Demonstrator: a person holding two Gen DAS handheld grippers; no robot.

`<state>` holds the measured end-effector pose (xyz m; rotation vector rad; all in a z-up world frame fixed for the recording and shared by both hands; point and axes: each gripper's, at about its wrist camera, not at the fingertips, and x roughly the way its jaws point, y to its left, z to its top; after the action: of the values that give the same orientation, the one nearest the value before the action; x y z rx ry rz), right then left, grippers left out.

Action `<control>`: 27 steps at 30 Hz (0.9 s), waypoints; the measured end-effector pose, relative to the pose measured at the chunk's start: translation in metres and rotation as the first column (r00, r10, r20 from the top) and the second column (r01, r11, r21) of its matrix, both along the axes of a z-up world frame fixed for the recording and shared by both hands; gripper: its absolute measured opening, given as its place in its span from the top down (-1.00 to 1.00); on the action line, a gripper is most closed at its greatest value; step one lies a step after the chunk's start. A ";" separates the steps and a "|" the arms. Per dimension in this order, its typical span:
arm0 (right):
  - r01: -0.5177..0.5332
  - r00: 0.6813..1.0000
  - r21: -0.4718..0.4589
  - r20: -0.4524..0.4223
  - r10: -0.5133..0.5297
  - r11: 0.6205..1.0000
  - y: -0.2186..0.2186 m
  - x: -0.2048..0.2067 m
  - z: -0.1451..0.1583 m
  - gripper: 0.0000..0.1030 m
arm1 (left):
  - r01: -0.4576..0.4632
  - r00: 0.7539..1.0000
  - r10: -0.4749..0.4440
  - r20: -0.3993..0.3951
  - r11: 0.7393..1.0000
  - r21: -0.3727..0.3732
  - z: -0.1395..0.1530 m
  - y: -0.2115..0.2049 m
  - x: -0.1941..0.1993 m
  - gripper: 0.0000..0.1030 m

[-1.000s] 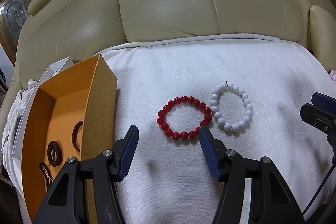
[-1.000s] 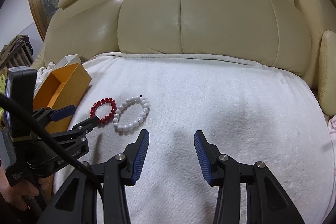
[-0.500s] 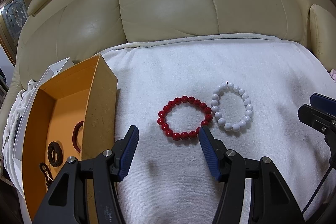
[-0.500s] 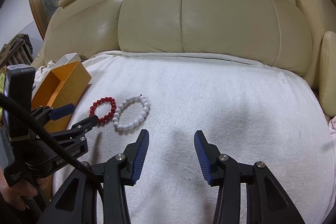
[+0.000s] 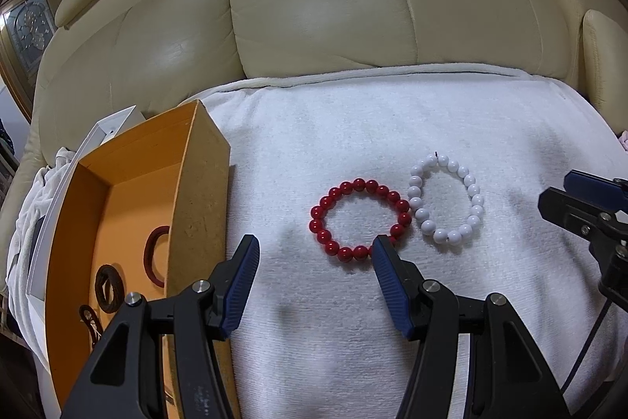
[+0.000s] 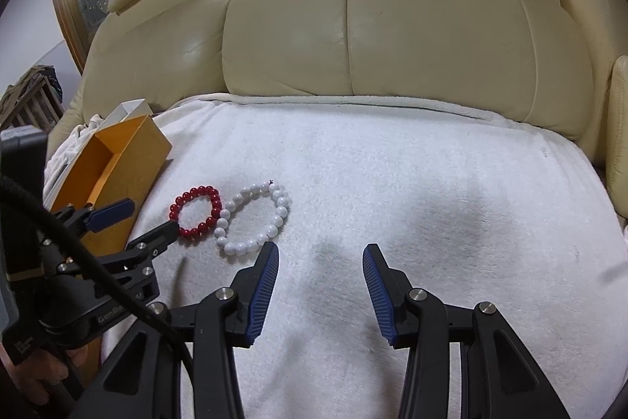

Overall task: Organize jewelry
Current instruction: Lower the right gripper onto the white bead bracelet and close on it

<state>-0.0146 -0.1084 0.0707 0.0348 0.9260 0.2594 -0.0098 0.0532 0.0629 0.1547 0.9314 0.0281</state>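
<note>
Left wrist view: left gripper (image 5: 316, 252) at lower centre, jaws parted and empty above the white towel (image 5: 392, 128).
Just past its tip lies the red bracelet (image 5: 360, 221), touching the white bracelet (image 5: 445, 199); the orange box (image 5: 196, 183) stands at left. The right gripper (image 6: 320, 258) is likewise parted, empty.

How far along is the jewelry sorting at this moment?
Done: a few dark ring-shaped pieces already lie in the orange cardboard box. In hand: nothing; the left hand-held gripper and right hand-held gripper are both open and empty. Left: the red bead bracelet and white bead bracelet on the white towel.
</note>
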 end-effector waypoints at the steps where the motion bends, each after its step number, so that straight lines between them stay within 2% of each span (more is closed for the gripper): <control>1: -0.001 1.000 0.005 -0.004 0.001 1.000 0.001 0.002 -0.001 0.07 | -0.002 1.000 0.002 -0.001 1.000 -0.001 0.000 0.001 0.000 -0.18; 9: 0.010 0.999 0.052 -0.044 -0.008 0.999 0.009 0.021 -0.013 0.08 | -0.010 1.000 0.010 -0.019 1.000 -0.008 -0.004 0.012 0.002 -0.18; 11: 0.012 0.998 0.055 -0.056 -0.009 0.998 0.014 0.028 -0.019 0.17 | -0.010 1.000 0.010 -0.024 1.000 -0.018 -0.006 0.015 0.003 -0.18; 16: 0.016 0.997 0.051 -0.079 -0.012 0.999 0.028 0.040 -0.033 0.22 | -0.001 1.000 0.000 -0.029 0.999 -0.046 -0.007 0.019 0.003 -0.18; 21: 0.006 0.998 0.026 -0.064 -0.004 1.000 0.038 0.043 -0.036 0.41 | 0.021 0.999 -0.023 -0.029 0.996 -0.081 -0.005 0.016 0.003 -0.18; 25: -0.022 0.998 0.005 -0.055 0.022 1.000 0.043 0.042 -0.037 0.78 | 0.031 0.999 -0.033 -0.026 0.996 -0.089 -0.005 0.014 0.002 -0.18; 27: -0.026 0.998 0.002 -0.050 0.026 1.000 0.041 0.040 -0.035 0.79 | 0.034 0.999 -0.037 -0.026 0.995 -0.098 -0.005 0.012 0.003 -0.18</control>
<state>0.0256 -0.0671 0.0353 0.0303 0.9764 0.2837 -0.0071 0.0651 0.0578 0.0812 0.9560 -0.0523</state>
